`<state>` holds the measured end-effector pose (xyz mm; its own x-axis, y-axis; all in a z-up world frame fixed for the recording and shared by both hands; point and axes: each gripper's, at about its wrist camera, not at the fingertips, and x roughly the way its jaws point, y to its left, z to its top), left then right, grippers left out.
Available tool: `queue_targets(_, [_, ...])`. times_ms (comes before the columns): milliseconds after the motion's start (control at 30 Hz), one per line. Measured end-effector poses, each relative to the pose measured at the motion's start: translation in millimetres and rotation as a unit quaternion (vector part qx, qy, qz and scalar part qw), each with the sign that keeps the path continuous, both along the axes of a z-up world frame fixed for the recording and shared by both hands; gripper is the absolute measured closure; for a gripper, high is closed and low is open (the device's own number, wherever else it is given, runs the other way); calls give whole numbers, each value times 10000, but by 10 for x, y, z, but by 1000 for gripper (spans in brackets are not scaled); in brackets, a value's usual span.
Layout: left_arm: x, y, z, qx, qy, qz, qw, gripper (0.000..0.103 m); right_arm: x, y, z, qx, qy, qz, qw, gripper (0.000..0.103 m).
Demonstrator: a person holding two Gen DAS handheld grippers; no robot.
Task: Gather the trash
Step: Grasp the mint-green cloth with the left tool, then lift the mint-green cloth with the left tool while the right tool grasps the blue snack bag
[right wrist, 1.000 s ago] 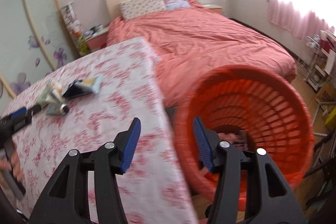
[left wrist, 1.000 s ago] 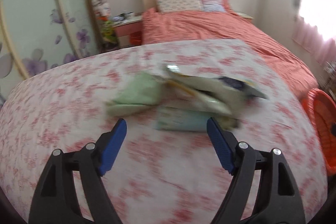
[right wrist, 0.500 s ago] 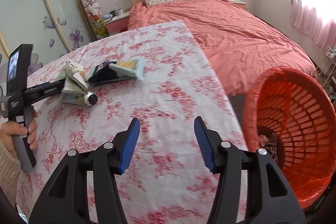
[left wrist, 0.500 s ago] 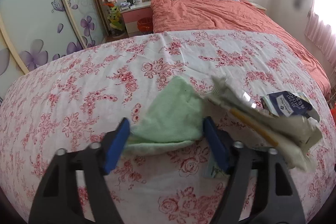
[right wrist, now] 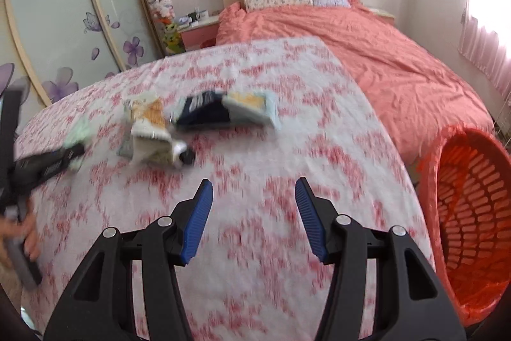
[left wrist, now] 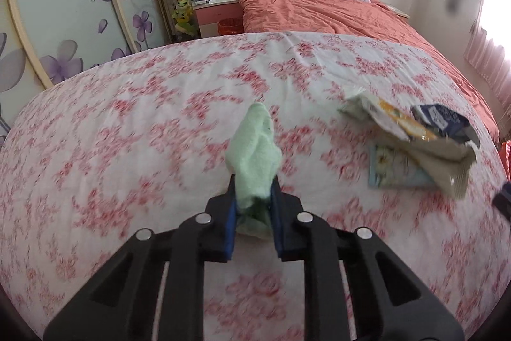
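Losing the pale green fuzzy cloth (left wrist: 254,155) is your main risk on the left: your left gripper (left wrist: 254,206) has its blue-padded jaws pinched nearly together on only the near end, and most of the soft piece stands loose beyond the pads, so a quick swing could pull it free. In this left wrist view the cloth sits squarely between the jaws, above the pink-flowered white cloth covering the desk (left wrist: 127,133). The crumpled heap of snack wrappers (left wrist: 412,143) lies well to the right of the jaws, untouched.

From the right wrist view, your right gripper (right wrist: 254,210) hangs with its jaws about half open and nothing between them, over bare floral cloth. The wrappers lie ahead and to the left of these jaws, near but apart. A flat wrapper may slide on the cloth if you close too high, or the pads may bunch the fabric instead. The orange plastic slatted basket (right wrist: 472,206) stands off the desk's right edge, below its level; a release short of the rim would drop trash on the floor.
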<state>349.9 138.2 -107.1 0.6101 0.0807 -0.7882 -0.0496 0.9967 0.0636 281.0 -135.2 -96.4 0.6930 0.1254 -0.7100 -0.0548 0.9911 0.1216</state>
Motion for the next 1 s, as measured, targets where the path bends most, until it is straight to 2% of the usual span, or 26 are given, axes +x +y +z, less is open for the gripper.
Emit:
queue_targets(133, [-57,60,-16,-74,-3,103,9999,76,358,60,34,-199,-140,-52,9997,49])
queue_targets(333, [-67,-8,-36,17,-54,87,9999,71,721,156,-28,-443,33,225,9988,50])
queue_targets(400, [-64,-32,-47,63,-65,52,9999,70,781,163,-69,-549,138,268,9980,67])
queue_targets(533, [-52,-44,-51,38,-69,59,10000,69,715,126,-67,-439,131,236,9987,87])
queue_targets(833, [-103,1,-13,-176,-19,67,9998,69,362,126,5,-113,489,356,9981,87])
queue_targets(900, [-128,6,-7,-205,-17,73,9998,69,293,106,16,-42,474,372,9982,87])
queue_targets(933, [-134,9,-5,-196,-20,78,9998,66,281,99,39,-85,391,324,9987,87])
queue_targets(967, [-142,11,-1,-193,-26,86,9998,60,309,88,51,-162,319,279,9990,80])
queue_targets(1000, [-151,15,1,-180,-34,115,9998,58,333,87,70,-244,253,220,9991,57])
